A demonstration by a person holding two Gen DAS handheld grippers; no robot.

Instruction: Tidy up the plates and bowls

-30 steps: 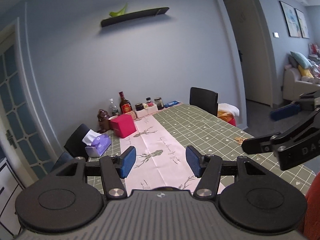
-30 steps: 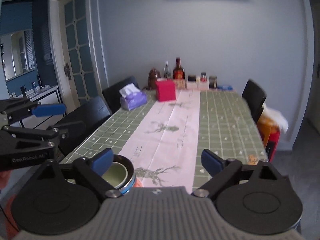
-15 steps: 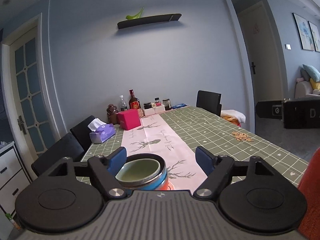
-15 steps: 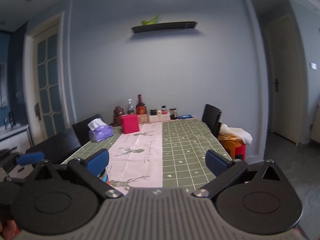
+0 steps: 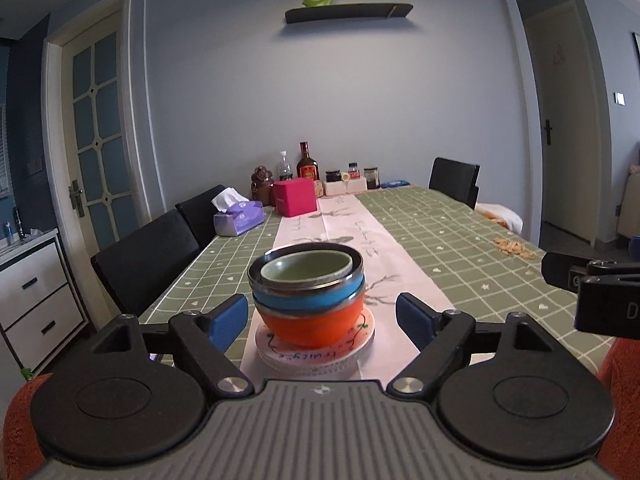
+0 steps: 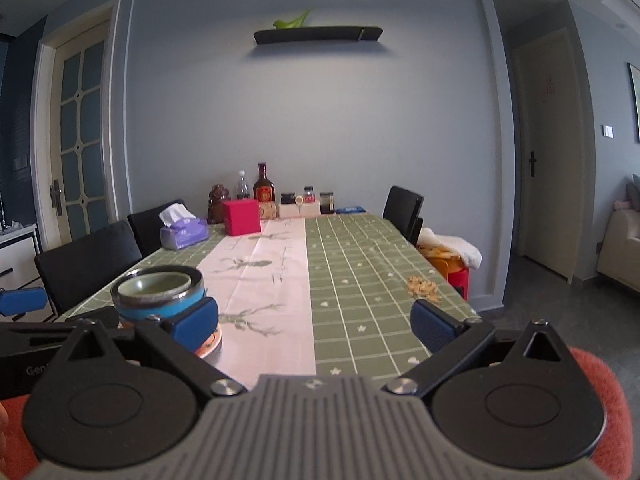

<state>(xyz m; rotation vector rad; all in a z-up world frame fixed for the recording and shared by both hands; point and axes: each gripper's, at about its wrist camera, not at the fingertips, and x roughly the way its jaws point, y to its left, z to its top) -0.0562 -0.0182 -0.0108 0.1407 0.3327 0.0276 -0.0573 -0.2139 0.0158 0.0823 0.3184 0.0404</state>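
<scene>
A nested stack of bowls stands on the pink table runner: an orange bowl (image 5: 312, 326) at the bottom, a blue bowl (image 5: 308, 302) in it, and a green bowl (image 5: 306, 270) on top. The stack rests on a few white plates (image 5: 316, 358). My left gripper (image 5: 322, 323) faces the stack low over the table, its jaws opening; the bowls sit between and just beyond the blue pads, untouched. My right gripper (image 6: 316, 324) is open over the runner with nothing between its pads. The green bowl (image 6: 156, 284) shows behind its left pad.
A purple tissue box (image 5: 239, 220), a pink box (image 5: 294, 197) and several bottles and jars (image 5: 308, 166) stand at the table's far end. Black chairs (image 5: 148, 256) line the left side. Crumbs (image 5: 514, 246) lie near the right edge. A white drawer cabinet (image 5: 32, 284) stands far left.
Both grippers have come down toward the table and levelled out. The bowl stack has come into view between the left gripper's pads, which have spread wider.
</scene>
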